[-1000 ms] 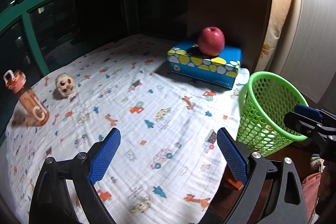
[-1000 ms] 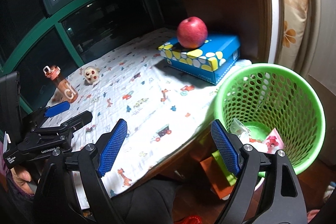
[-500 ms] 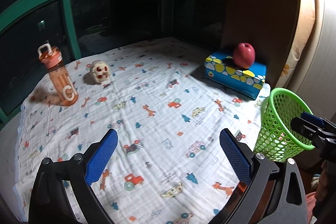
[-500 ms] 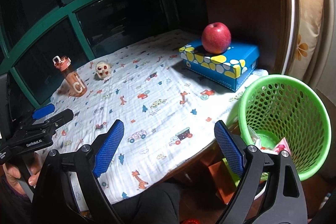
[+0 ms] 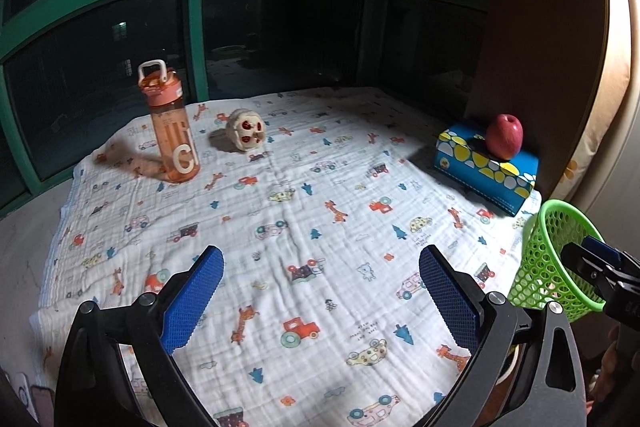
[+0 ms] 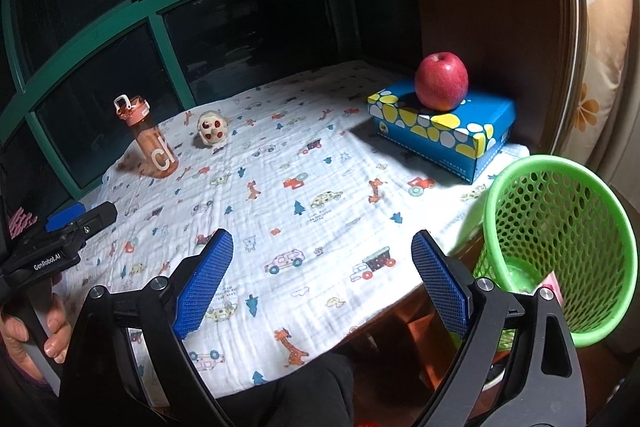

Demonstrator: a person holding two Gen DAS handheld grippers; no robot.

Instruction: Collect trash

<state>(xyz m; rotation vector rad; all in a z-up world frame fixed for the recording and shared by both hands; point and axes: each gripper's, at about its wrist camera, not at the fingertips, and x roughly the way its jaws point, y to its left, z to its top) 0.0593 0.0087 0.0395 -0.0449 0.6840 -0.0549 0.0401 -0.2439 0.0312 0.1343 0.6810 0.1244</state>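
1. the left tongs [image 5: 320, 291] are spread wide with nothing between the blue pads, hovering over the near part of the table [image 5: 280, 211].
2. the right tongs [image 6: 322, 283] are spread wide too and hold nothing, above the table's near right edge.
3. the green basket [image 6: 560, 243] sits off the table's right edge, just beside the right tongs' right finger; pale and pink scraps show at its bottom, too small to tell what they are.
4. the printed cloth between and ahead of both tongs lies bare across the middle.
5. at the far left stands an orange bottle [image 5: 172, 131], upright, with a small skull figure [image 5: 246, 129] near it.
6. at the far right, against a brown panel, a blue box [image 6: 444, 131] carries a red apple [image 6: 441, 81] on top.
7. dark windows run along the far side.
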